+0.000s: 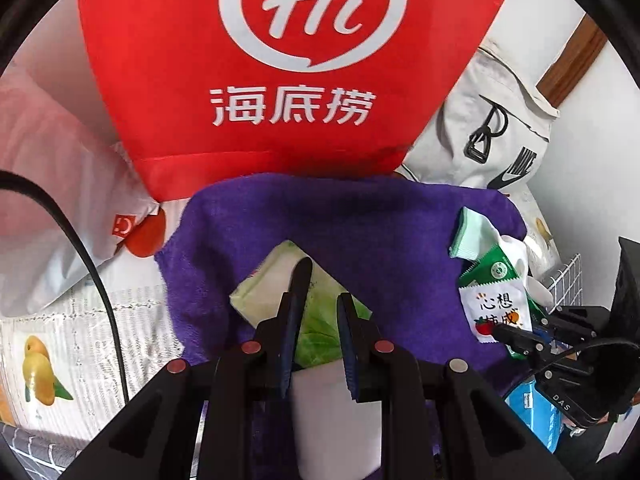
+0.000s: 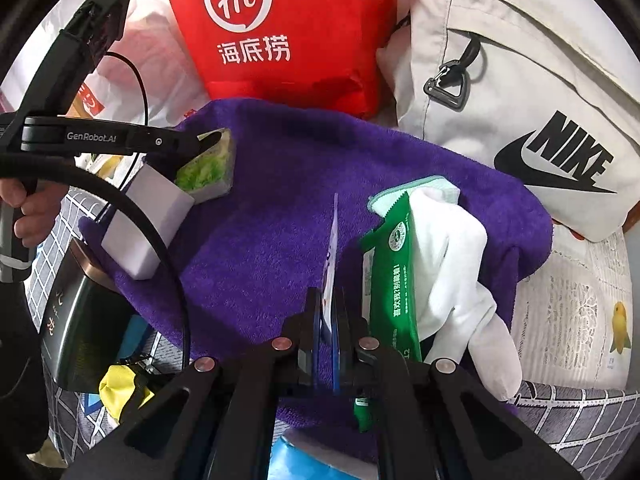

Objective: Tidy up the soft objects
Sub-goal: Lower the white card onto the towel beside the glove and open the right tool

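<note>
Left wrist view shows your left tool (image 1: 320, 300) closed on a tissue pack (image 1: 276, 280) with a green leafy print, its two fingers pinching the pack from either side above a purple towel (image 1: 360, 220). From the right wrist view the same pack (image 2: 208, 168) hangs at the tip of that left tool (image 2: 208, 142), and a white box (image 2: 148, 216) sits right under it at the towel's (image 2: 260, 220) left edge; whether the box is part of the held pack you cannot tell from here. Your right tool (image 2: 329, 308) is clamped tight on a thin white packet (image 2: 332, 248) seen edge-on, with no gap left between the fingers. Just to its right, on the towel, lie a green wipes pack (image 2: 390, 276) and a white glove (image 2: 456, 264) draped partly over it. Behind the towel stand a red bag (image 2: 288, 32) with white lettering and a pale grey bag (image 2: 540, 100) with a black logo. A hand (image 2: 28, 208) grips the left tool's handle at the far left. Everything rests on a bed whose grey checked sheet (image 2: 580, 420) shows at the lower right.
</note>
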Demonstrator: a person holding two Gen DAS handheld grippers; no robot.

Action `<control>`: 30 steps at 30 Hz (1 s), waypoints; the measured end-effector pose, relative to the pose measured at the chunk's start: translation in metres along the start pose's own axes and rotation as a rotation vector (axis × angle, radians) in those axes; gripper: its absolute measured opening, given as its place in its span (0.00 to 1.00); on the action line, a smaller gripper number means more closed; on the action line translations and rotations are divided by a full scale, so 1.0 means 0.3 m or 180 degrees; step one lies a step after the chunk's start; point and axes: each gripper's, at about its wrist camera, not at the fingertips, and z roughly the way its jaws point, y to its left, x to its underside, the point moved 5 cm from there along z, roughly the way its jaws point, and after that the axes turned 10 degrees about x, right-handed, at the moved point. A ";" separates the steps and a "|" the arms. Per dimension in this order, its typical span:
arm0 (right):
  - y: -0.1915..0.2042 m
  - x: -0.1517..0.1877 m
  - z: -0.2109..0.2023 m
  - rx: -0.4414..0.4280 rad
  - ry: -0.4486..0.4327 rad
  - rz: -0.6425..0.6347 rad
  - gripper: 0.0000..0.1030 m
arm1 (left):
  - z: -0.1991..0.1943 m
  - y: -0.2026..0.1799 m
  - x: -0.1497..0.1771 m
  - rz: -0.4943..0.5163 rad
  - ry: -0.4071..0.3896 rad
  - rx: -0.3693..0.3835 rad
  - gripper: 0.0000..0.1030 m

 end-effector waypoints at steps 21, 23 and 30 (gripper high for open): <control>-0.006 0.008 -0.093 -0.0090 -0.0189 0.0078 0.62 | -0.179 -0.077 0.068 0.0267 -0.0369 -0.0614 0.80; -0.015 0.016 -0.114 -0.0039 -0.0182 0.0145 0.65 | -0.210 -0.099 0.089 0.0310 -0.0437 -0.0669 0.81; -0.060 0.074 -0.224 0.0195 -0.0329 0.0301 0.66 | -0.314 -0.210 0.238 0.0490 -0.0722 -0.0257 0.80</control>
